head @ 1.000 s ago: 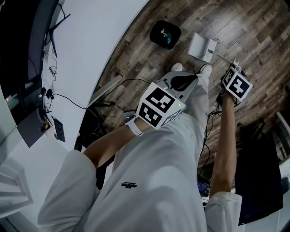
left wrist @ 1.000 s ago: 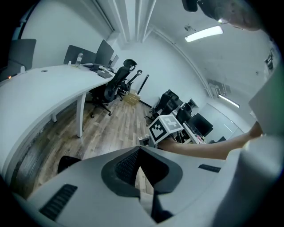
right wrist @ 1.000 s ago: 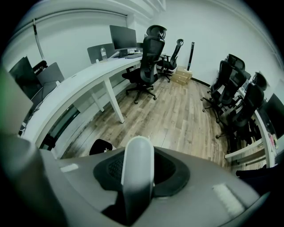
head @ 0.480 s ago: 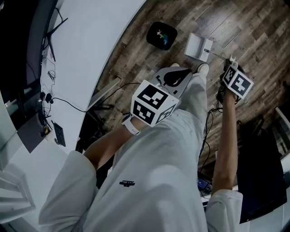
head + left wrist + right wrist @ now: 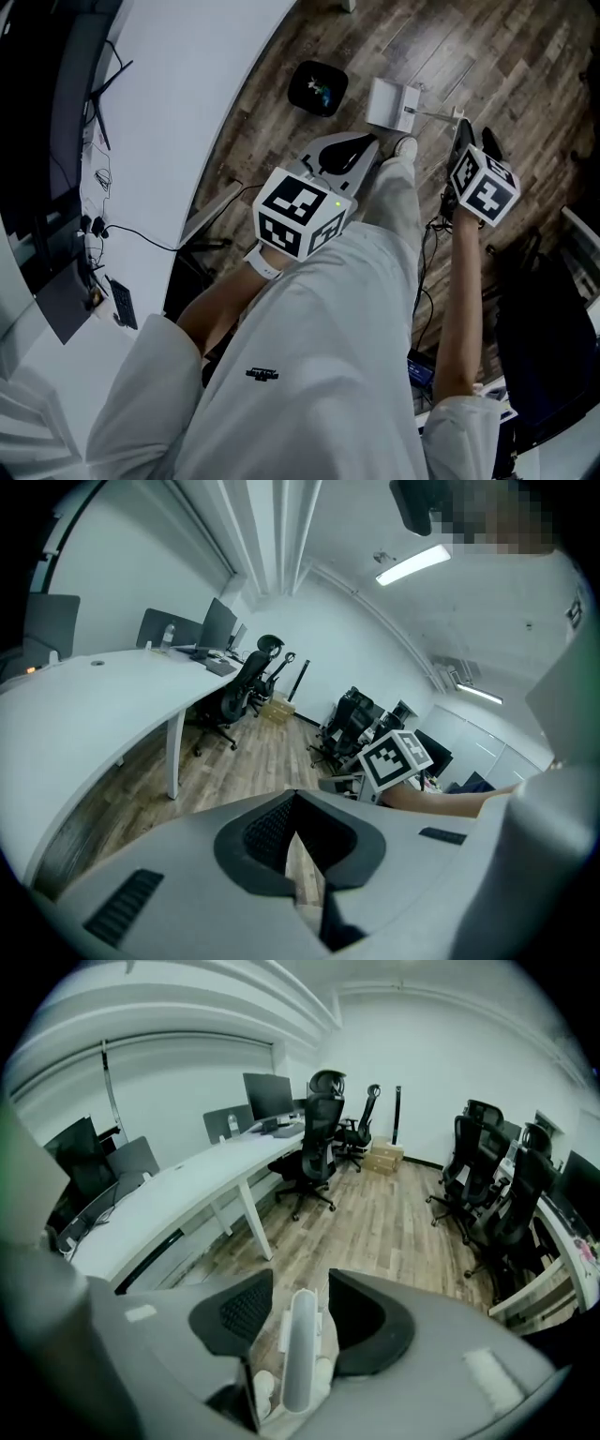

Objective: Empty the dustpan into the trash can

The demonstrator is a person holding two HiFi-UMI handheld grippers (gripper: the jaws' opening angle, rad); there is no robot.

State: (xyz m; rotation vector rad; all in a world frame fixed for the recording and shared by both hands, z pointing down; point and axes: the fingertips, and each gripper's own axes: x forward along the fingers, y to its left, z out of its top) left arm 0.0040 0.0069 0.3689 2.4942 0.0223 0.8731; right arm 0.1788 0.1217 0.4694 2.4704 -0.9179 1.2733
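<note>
A black trash can (image 5: 317, 87) stands on the wood floor with something colourful inside. Just right of it is the white dustpan (image 5: 389, 101), its long handle (image 5: 433, 114) reaching toward my right gripper (image 5: 464, 141). In the right gripper view the handle's (image 5: 300, 1354) top stands between the jaws of that gripper (image 5: 298, 1283). They have just been opening and are now open, their pads off the handle. My left gripper (image 5: 349, 150) hovers over the person's white trouser leg, near the trash can. It is shut (image 5: 294, 803) with nothing in it.
A curved white desk (image 5: 187, 94) runs along the left, with cables (image 5: 141, 211) under it. Office chairs (image 5: 314, 1138) stand by the desk and several more (image 5: 497, 1194) at the right. A cardboard box (image 5: 384, 1155) sits by the far wall.
The right gripper has let go of the dustpan handle and risen. The left gripper has lifted a little. The trash can and dustpan sit higher in the head view.
</note>
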